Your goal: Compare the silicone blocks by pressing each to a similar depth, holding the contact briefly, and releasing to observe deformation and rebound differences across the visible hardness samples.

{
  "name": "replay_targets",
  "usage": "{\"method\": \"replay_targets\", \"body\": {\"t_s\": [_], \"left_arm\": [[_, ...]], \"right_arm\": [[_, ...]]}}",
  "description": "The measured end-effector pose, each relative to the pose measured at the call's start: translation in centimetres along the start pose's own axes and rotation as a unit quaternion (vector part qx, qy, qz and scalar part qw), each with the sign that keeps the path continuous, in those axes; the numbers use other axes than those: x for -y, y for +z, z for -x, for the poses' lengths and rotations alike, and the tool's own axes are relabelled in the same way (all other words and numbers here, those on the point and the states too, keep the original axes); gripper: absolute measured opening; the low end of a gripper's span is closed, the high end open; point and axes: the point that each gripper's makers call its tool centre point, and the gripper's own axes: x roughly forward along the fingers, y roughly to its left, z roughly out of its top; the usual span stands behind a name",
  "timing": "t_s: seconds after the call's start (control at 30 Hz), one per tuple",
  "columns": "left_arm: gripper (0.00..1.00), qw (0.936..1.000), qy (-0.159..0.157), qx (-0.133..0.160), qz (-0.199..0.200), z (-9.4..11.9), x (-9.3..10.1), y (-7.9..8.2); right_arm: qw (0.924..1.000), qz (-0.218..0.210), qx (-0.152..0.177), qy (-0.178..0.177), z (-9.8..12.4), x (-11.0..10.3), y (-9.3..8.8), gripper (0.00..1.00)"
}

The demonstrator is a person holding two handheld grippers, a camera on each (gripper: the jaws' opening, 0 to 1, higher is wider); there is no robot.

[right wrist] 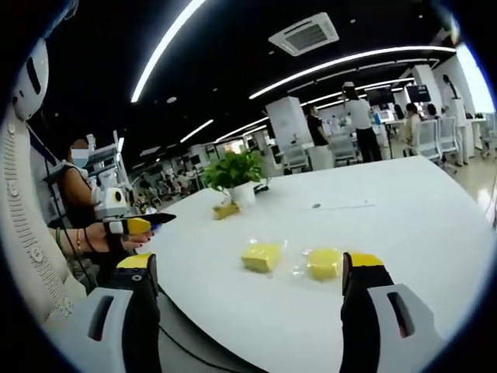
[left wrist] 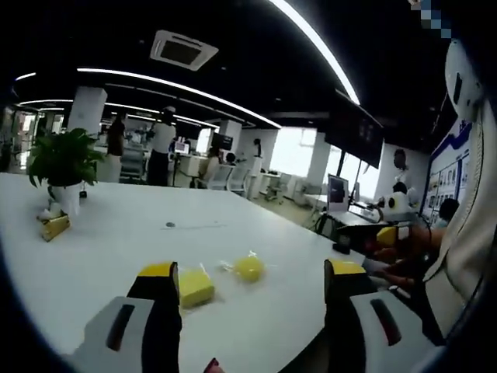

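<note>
Two yellow silicone samples lie on the white table (left wrist: 116,233). The squarish block (left wrist: 194,286) is on the left and a rounder piece (left wrist: 249,268) sits just right of it, both in what looks like clear wrap. My left gripper (left wrist: 252,272) is open, its yellow-tipped jaws wide apart and short of the samples, touching neither. In the right gripper view the same pair shows as the left block (right wrist: 260,256) and the right block (right wrist: 324,263). My right gripper (right wrist: 251,261) is also open, with nothing between its jaws.
A potted plant (left wrist: 62,159) stands at the far left of the table, with a small yellow object (left wrist: 54,227) beside it. A hand (right wrist: 93,237) holds a yellow-tipped tool (right wrist: 140,225) off the table's near edge. People and desks fill the office behind.
</note>
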Motion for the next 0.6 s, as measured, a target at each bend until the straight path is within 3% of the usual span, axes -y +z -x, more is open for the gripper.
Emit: {"method": "replay_targets", "body": {"t_s": [0.13,0.6], "left_arm": [[0.74,0.9997,0.006,0.008,0.023,0.5,-0.2,-0.1],[0.76,0.9997,0.021,-0.006,0.011,1.5,-0.9,-0.7]], "right_arm": [[1.0000,-0.004,0.001,0.000,0.2,-0.2,-0.3,0.89],[0.9998,-0.020,0.002,0.002,-0.4,-1.4,-0.8,0.87]]}}
